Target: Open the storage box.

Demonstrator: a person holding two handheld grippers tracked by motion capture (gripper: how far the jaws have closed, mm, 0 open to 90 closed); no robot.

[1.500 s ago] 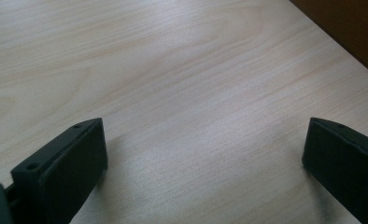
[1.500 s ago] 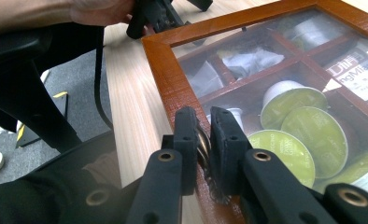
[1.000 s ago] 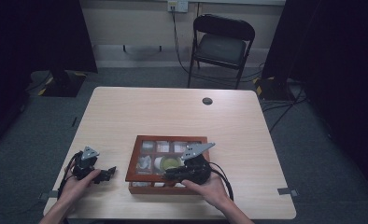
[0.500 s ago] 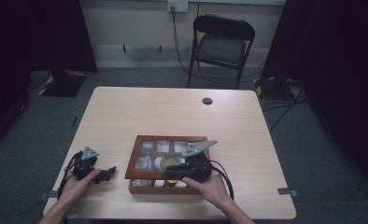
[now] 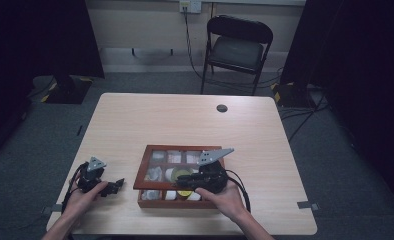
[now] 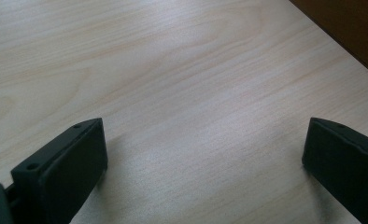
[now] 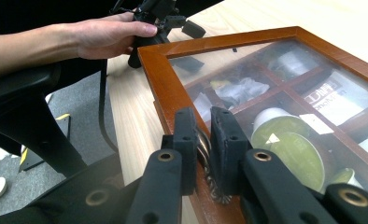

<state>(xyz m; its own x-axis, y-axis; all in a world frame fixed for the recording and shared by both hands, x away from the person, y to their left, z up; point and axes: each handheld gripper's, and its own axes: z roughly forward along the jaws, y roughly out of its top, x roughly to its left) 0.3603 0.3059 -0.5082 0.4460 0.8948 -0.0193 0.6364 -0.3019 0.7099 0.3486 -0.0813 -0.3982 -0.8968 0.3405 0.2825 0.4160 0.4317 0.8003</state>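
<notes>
At the counter's (image 5: pixel 195 120) near edge, one wooden box (image 5: pixel 150 165) with a glass lid sits at 6 o'clock. The right hand-held gripper (image 7: pixel 203 140) is clamped on a metal handle (image 7: pixel 204 148) at the lid's near rim, unmoved from a second ago. At 8 o'clock the left hand-held gripper (image 5: pixel 116 185) rests spread wide on bare wood. One chair (image 5: pixel 239 45) stands beyond, at 12 o'clock.
</notes>
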